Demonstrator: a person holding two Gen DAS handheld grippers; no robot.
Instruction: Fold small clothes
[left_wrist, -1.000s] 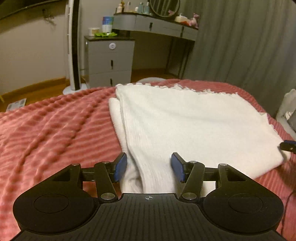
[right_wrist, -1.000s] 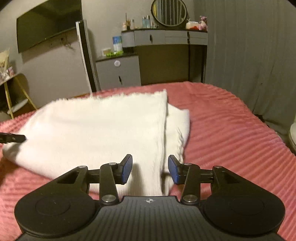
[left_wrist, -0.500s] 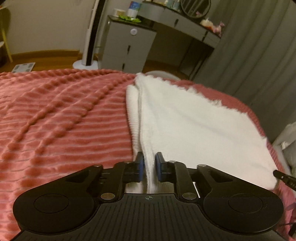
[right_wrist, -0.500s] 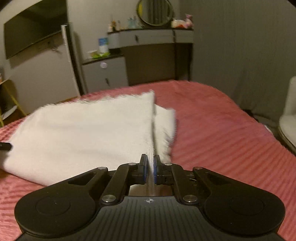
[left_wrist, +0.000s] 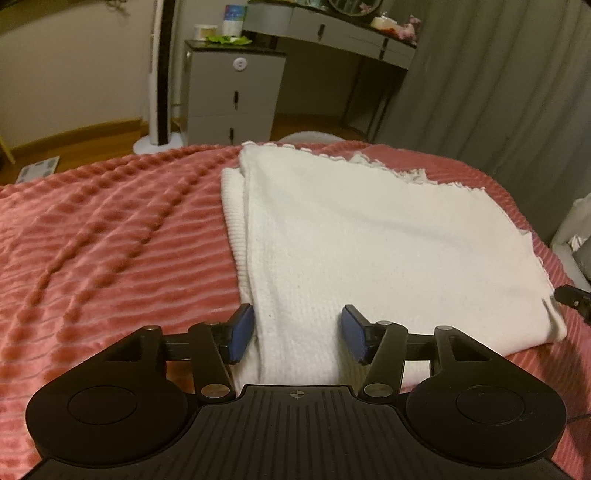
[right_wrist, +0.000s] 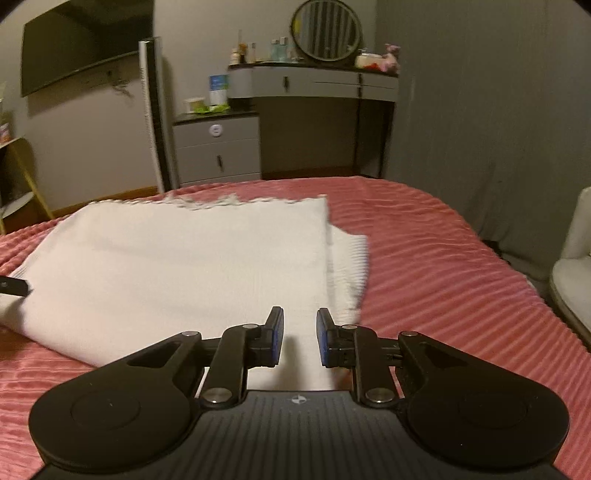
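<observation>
A white knit garment (left_wrist: 369, 236) lies folded flat on the pink ribbed bedspread (left_wrist: 110, 240). My left gripper (left_wrist: 297, 334) is open, its blue pads astride the garment's near left corner, holding nothing. The garment also shows in the right wrist view (right_wrist: 184, 266). My right gripper (right_wrist: 299, 338) is open over the garment's near right edge, with a narrower gap between its pads. The tip of the right gripper shows at the right edge of the left wrist view (left_wrist: 572, 299); the tip of the left gripper shows at the left edge of the right wrist view (right_wrist: 13, 286).
Beyond the bed stand a grey drawer unit (left_wrist: 232, 96), a tower fan (left_wrist: 160, 74) and a dressing table with a round mirror (right_wrist: 325, 33). Grey curtains (left_wrist: 498, 81) hang to the right. A white chair (right_wrist: 572, 273) stands beside the bed.
Half a second ago both grippers were shut on the garment's near edge. Both have opened and let it go, and it lies flat.
</observation>
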